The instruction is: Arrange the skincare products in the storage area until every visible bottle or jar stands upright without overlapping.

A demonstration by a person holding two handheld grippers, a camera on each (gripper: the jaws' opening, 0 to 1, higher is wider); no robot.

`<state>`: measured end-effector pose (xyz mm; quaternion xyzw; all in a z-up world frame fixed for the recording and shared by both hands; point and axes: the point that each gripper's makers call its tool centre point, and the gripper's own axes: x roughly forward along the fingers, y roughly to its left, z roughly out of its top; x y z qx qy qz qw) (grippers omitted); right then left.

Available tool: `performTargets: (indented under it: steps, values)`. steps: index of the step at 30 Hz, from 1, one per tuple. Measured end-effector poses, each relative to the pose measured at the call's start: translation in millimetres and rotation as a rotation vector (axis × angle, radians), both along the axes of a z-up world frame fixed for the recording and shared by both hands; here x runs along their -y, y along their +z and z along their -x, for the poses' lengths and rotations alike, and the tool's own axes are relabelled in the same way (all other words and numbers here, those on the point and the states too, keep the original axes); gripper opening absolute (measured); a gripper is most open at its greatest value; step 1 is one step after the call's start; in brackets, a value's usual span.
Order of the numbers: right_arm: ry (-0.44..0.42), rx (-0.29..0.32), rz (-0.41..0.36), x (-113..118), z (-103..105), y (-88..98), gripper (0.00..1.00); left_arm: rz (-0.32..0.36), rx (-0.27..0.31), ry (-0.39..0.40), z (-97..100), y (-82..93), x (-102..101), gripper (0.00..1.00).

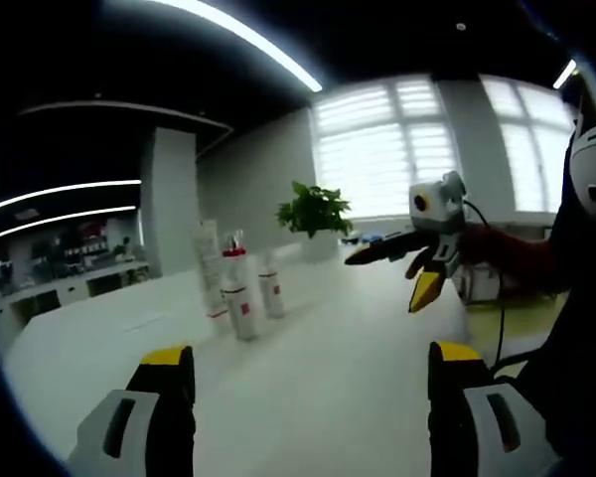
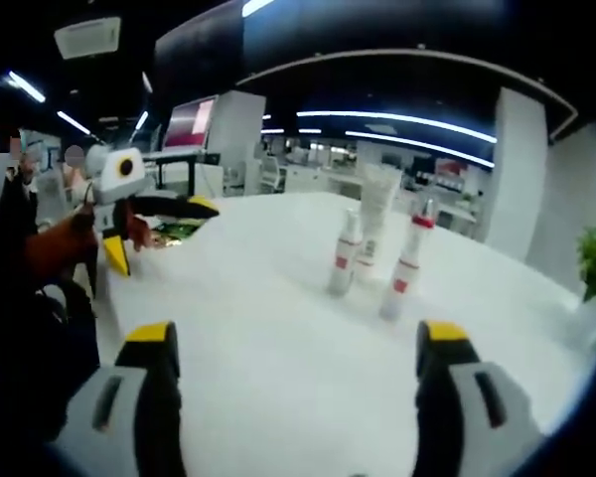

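Both grippers, left [image 1: 310,373] and right [image 2: 295,348], hover with jaws released over the white desk [image 2: 278,378]; three upright bottles [image 2: 375,253] crowd together, so a careless nudge could topple them.

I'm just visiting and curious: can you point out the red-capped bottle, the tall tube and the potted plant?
red-capped bottle [image 2: 405,260]: right gripper view, on its white body.
tall tube [image 2: 375,211]: right gripper view, on its upper body.
potted plant [image 1: 315,211]: left gripper view, on its leaves.

dim, blurry fisheye views; bright windows [image 1: 417,149] and ceiling strips [image 2: 397,119].
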<state>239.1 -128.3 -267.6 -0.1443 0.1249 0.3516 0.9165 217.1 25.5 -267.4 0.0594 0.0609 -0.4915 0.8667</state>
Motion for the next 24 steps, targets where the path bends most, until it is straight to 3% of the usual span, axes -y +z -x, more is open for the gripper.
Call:
performTargets:
  steps: [24]
  values:
    - [0.165, 0.008, 0.055, -60.8, 8.2, 8.1, 0.96, 0.029, 0.0, 0.138, 14.9, -3.0, -61.4, 1.0]
